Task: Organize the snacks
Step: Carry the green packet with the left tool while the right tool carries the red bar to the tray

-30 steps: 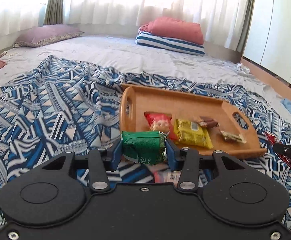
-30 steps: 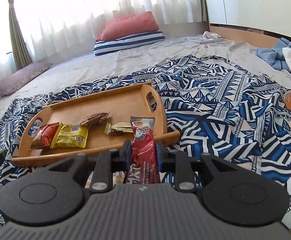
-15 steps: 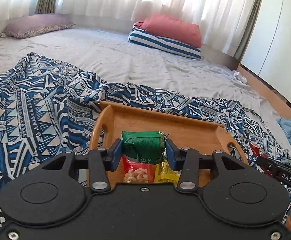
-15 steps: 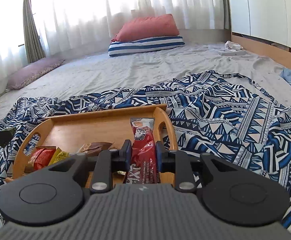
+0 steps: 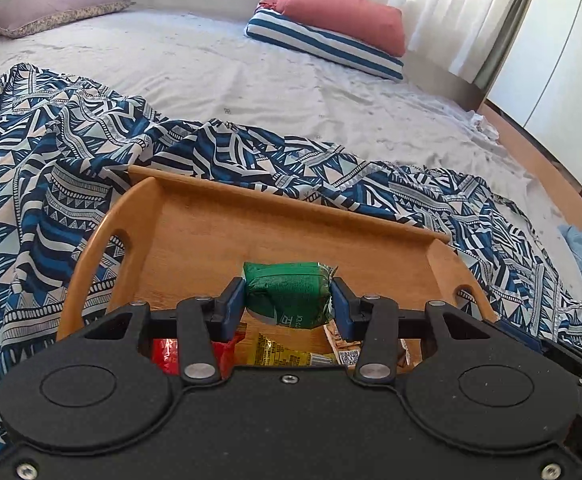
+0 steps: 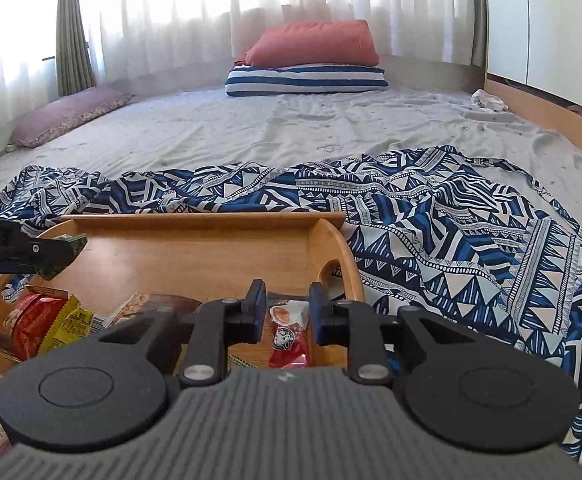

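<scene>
In the left wrist view, the left hand-held gripper (image 5: 289,300) sits low in the middle of the frame, its blue pads pressed against the two sides of a green snack packet (image 5: 287,294), which it holds above the floor of a wooden tray (image 5: 251,216). Under the packet, close to the bottom of the tray, a red packet (image 5: 165,356) and a yellow packet (image 5: 287,354) peek out from behind the gripper body. The tray rests on a blue and white patterned cloth (image 5: 51,184) spread over a grey bed sheet (image 5: 211,64). In the right wrist view, the right hand-held gripper (image 6: 285,312) shows in the lower middle, and a red snack stick (image 6: 289,336) with a cartoon face runs between its jaws over the right end of the tray (image 6: 211,220), beside the curved handle. The jaws stand narrow, but a sliver of space shows on either side of the wrapper, so I cannot tell whether the pads grip it. At the left edge of that view the other gripper's arm reaches in with the green packet. A red pillow (image 6: 315,44) lies on a striped pillow (image 6: 307,80) at the upper centre, before white curtains (image 6: 171,8).
</scene>
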Available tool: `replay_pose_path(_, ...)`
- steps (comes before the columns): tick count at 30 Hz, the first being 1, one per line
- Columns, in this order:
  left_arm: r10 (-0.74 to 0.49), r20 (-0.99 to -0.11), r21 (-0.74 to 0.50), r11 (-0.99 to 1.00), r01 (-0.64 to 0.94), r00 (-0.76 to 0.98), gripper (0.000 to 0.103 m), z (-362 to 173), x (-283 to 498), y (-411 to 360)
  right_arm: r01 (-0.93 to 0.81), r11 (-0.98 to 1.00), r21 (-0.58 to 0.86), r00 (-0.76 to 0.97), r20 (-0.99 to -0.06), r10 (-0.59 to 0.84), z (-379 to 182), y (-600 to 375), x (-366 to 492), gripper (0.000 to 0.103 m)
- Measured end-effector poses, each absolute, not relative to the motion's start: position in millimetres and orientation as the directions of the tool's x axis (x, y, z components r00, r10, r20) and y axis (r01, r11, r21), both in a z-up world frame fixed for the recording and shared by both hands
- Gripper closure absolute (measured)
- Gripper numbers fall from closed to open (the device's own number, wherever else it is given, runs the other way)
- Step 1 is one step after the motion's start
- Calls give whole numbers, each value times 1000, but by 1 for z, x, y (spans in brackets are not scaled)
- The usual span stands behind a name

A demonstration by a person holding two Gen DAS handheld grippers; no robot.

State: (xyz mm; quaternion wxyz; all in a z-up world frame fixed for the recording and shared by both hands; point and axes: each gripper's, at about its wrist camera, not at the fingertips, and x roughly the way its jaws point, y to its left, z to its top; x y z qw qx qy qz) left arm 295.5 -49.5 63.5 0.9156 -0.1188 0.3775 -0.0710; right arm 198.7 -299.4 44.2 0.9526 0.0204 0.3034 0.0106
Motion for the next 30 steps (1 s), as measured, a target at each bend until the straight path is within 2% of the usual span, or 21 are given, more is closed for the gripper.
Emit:
replay_pose_path(7, -199, -699, -239, 970, 37, 687, 60, 48, 307, -65, 9, 999, 43, 798, -603, 19, 33, -304, 202, 80)
replay_pose_path(14, -188, -712, -211, 976, 49, 677, 60, 37, 305, -70, -21, 996, 83, 769, -635, 69, 32, -315, 187, 83)
replay_pose_path(20, -179, -710, -189, 980, 61, 681, 59, 34, 302, -74, -38, 998, 47, 729, -682, 59, 26, -313, 179, 85)
replay_pose_path(30, -175, -713, -171, 982, 73, 679, 57, 33, 299, -74, -1, 995, 104, 732, -677, 72, 16, -309, 193, 85)
